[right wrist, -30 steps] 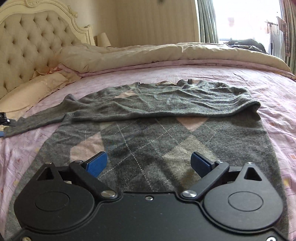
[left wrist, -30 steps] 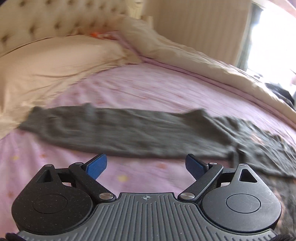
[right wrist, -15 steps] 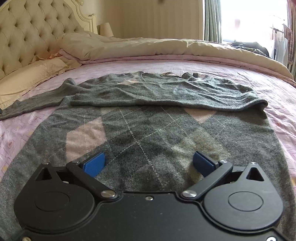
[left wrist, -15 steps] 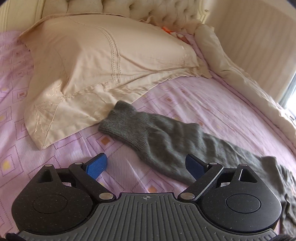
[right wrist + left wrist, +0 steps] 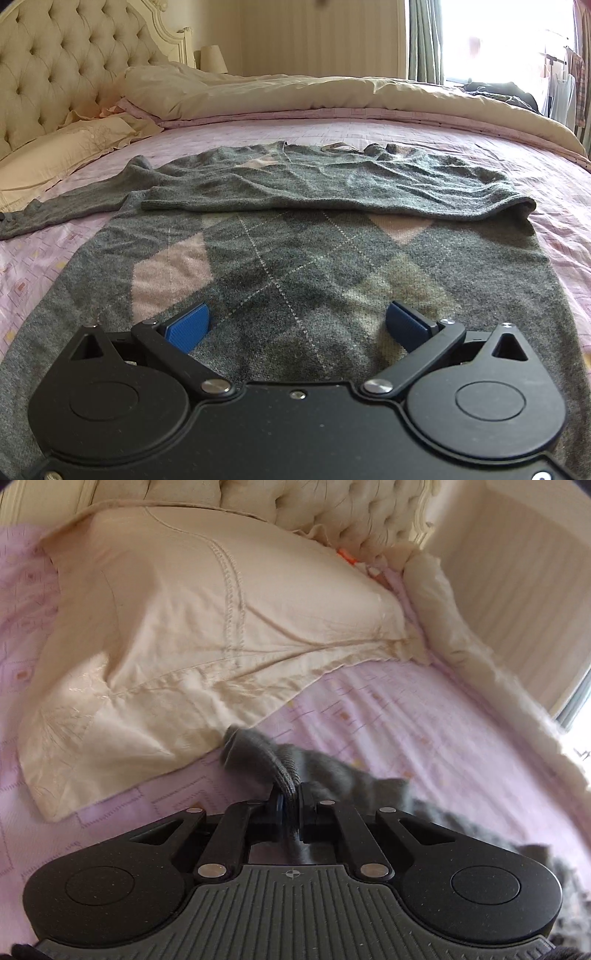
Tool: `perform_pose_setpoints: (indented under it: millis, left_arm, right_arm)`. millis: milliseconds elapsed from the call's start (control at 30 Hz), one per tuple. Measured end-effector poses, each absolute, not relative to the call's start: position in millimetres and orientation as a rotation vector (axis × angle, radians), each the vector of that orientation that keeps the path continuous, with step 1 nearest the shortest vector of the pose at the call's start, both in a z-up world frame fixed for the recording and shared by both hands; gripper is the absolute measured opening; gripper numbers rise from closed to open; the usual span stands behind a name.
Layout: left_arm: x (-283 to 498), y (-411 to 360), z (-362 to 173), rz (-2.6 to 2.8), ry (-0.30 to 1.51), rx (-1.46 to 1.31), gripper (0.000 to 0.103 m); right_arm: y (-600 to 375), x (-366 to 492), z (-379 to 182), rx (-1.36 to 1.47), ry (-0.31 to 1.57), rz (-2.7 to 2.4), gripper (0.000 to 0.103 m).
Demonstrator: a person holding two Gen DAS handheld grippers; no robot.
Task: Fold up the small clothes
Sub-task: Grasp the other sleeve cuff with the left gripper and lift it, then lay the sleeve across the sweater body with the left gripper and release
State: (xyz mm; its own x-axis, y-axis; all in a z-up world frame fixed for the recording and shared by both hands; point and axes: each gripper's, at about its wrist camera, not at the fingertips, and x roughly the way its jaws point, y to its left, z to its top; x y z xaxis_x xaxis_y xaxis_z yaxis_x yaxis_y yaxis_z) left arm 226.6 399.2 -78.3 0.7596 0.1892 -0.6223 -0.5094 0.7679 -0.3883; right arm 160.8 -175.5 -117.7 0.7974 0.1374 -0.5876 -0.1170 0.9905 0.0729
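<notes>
**Grey sweater spread on a bed, one sleeve cuff pinched**

A grey knitted sweater (image 5: pixel 295 251) with pale pink diamonds lies flat on a pink patterned bed sheet (image 5: pixel 406 129), its far sleeve folded across the chest. The left gripper (image 5: pixel 291 799) is clamped on the ribbed sleeve cuff (image 5: pixel 258 757), beside a cream pillow (image 5: pixel 184 627). The right gripper (image 5: pixel 297 325) hovers over the hem, fingers apart. A tufted headboard (image 5: pixel 55 66) stands behind.

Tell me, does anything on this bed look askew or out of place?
Only the grey argyle sweater is lopsided: one sleeve lies folded across its chest, the other sleeve trails sideways toward the pillow, its cuff pinched in the left gripper.
</notes>
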Motion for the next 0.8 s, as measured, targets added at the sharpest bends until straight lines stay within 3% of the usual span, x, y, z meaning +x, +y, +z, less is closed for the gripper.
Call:
perform_pose_setpoints:
  millis: [233, 467, 633, 800]
  left_arm:
    - [229.0, 336.9, 1.5, 0.231, 0.475, -0.469, 0.006]
    - [246.3, 221.9, 80.4, -0.031, 0.397, -0.367, 0.006]
    - [265.6, 120.1, 93.8, -0.215, 0.398, -0.34, 0.006]
    - [285.6, 23.9, 70.7, -0.356, 0.462, -0.309, 0.006]
  right_arm:
    - [-182.8, 159.5, -116.4, 0.088, 0.619, 0.154, 0.103]
    - [-197.2, 157.4, -114.8, 0.192, 0.599, 0.185, 0.103]
    - [-202.6, 153.2, -108.8, 0.217, 0.605, 0.197, 0.103]
    - [-219.2, 139.6, -100.2, 0.237, 0.609, 0.225, 0.103]
